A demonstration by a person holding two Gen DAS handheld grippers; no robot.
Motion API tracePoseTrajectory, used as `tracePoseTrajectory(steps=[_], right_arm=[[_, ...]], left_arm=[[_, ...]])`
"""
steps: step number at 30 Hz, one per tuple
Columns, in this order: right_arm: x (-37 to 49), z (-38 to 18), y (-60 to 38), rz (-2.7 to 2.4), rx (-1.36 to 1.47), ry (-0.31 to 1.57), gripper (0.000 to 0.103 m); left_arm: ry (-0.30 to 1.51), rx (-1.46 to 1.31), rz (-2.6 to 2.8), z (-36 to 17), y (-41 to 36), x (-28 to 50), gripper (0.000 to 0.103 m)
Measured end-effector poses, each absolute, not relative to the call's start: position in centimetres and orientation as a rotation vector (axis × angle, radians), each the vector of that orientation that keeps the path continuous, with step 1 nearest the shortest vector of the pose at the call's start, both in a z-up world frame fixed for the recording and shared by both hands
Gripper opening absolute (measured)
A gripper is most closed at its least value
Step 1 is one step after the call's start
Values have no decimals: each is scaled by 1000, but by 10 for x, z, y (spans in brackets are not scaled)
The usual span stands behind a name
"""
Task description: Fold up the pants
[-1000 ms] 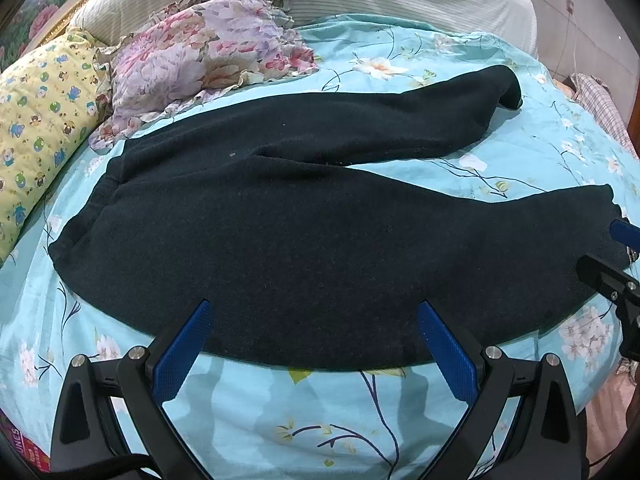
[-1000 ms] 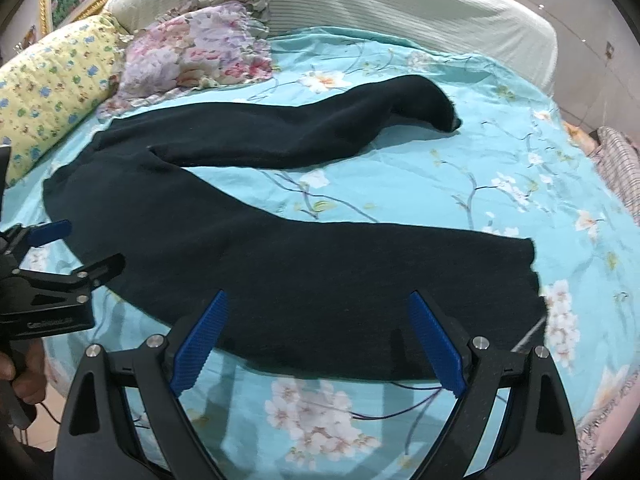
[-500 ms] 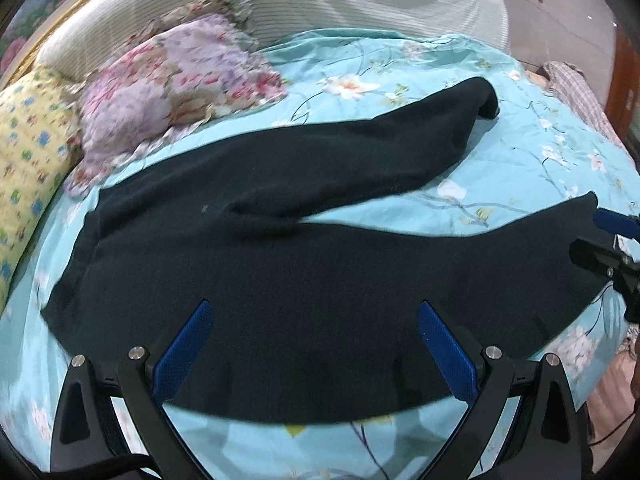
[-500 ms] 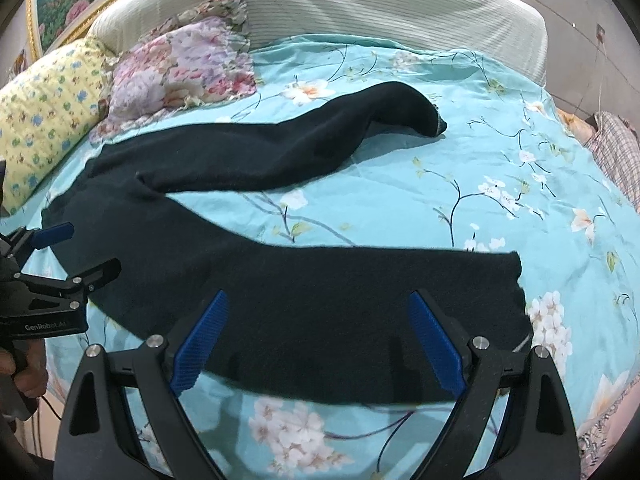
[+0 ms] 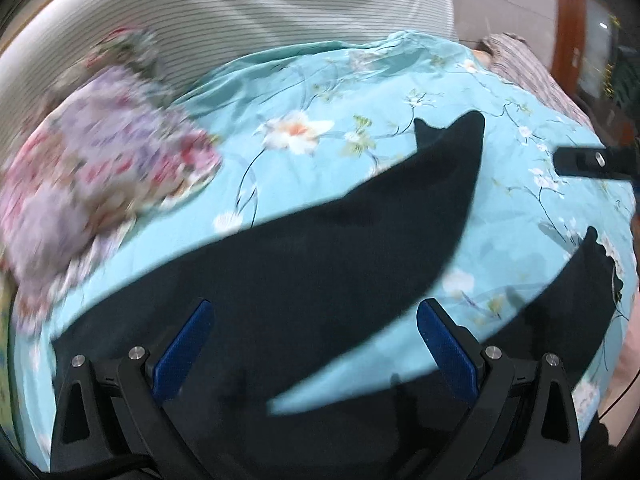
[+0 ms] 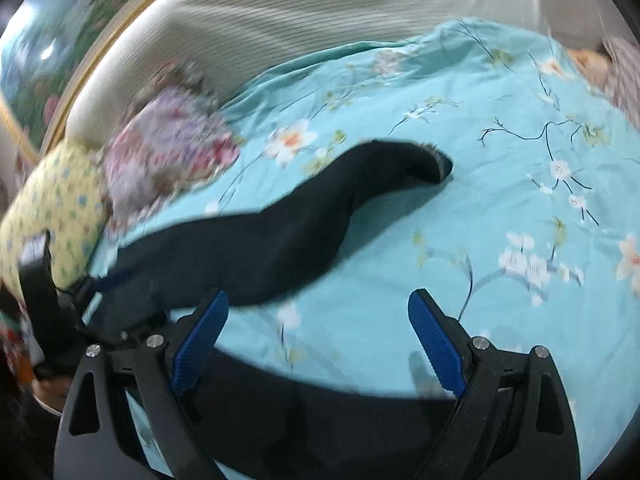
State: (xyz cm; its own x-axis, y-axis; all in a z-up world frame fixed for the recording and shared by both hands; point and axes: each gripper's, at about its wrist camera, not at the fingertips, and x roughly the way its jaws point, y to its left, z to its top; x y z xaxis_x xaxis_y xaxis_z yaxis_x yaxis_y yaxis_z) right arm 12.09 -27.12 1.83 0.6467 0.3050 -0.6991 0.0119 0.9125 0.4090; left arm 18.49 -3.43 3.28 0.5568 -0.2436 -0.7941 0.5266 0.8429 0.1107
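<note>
On floral bedsheet (image 5: 304,92), black pants (image 5: 304,264), grippers agape

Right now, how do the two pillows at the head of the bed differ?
The floral pillow is purple and pink with large blooms; the yellow pillow carries small scattered prints. The floral pillow lies nearer the black pants' far leg, the yellow pillow at the bed's edge. Both rest on the turquoise bedspread.

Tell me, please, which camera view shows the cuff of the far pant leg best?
The right wrist view: the cuff shows its open end, fairly sharp. The left wrist view shows that cuff only as a flat dark tip.
</note>
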Motion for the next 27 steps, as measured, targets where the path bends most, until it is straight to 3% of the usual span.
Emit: tracePoseTrajectory(steps=[13,15,16,18,19,20,21,22,24,27], right_arm=[[236,-15,-339,154,742,988,90],[242,-25,-346,159,796,1013,78],[246,-29,-347,157,809,1021,67],[248,-31,-349,161,804,1019,43],[248,-30,-349,159,797,1014,20],[247,-29,-350,152,788,1004,17],[246,-26,-350,150,777,988,15],[241,-21,-350,147,756,966,13],[234,-15,-352,149,751,938,13],[219,-8,-352,153,746,916,13]], left_arm=[[1069,517,-780,-32,-83,300,101],[1121,543,-822,-42,-85,310,99],[1136,552,-845,-45,-86,314,99],[1164,542,-889,-48,-87,321,97],[1171,535,-897,-48,-86,322,95],[1177,529,-908,-47,-86,321,87],[1180,525,-927,-45,-86,320,67],[1183,518,-957,-41,-85,317,56],[1199,495,-988,-36,-81,313,17],[1165,470,-1002,-22,-73,295,12]])
